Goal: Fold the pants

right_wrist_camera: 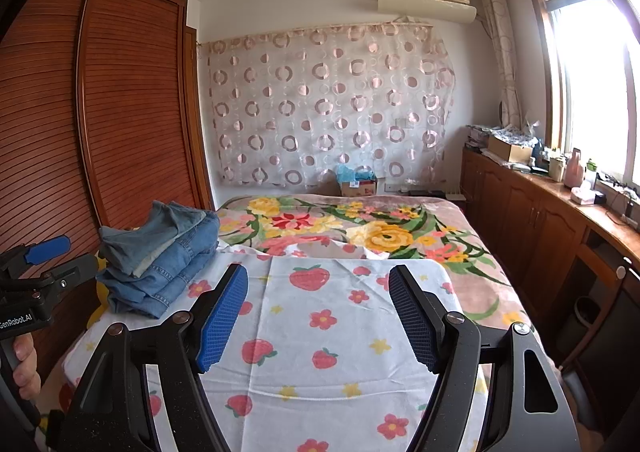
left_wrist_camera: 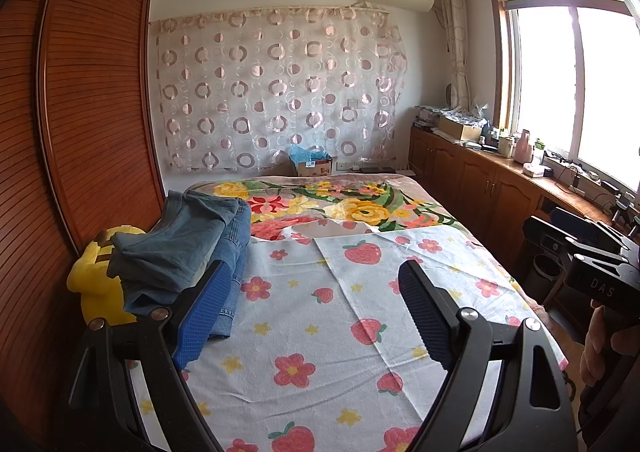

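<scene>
Nearest: left hand-held gripper, jaws spread wide, nothing between them, hovering over strawberry-print sheet on bed. Same for right hand-held gripper: wide open, empty, above same sheet. Folded blue denim pants, stacked in a pile at left edge of bed, mid-distance, beside wooden wardrobe. Yellow plush toy tucked just left of pile, partly under it. Floral blanket covering far half of bed.
</scene>
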Demonstrator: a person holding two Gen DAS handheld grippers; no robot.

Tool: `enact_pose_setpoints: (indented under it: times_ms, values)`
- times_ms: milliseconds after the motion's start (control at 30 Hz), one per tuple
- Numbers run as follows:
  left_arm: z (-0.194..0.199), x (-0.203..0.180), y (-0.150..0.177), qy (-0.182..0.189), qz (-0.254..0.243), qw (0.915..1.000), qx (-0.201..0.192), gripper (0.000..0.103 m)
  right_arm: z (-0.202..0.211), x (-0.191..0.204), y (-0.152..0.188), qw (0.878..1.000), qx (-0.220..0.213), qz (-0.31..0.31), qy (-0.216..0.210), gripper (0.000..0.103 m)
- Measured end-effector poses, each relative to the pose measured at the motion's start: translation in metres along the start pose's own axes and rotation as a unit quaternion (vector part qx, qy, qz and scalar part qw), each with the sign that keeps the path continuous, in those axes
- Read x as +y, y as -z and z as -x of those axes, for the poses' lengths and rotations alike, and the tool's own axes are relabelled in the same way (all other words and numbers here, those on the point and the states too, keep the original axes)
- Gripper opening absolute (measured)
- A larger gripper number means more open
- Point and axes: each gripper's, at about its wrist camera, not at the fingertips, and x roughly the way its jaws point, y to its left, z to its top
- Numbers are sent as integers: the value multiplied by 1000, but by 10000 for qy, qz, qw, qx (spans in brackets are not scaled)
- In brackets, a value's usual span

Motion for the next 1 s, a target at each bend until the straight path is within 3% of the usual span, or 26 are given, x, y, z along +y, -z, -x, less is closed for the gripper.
enact_pose_setpoints:
  times_ms: [1000]
  values:
    - [0,3,2,10,14,10000,-10,86,0,-1,-2,10000,-5,-8,6,75]
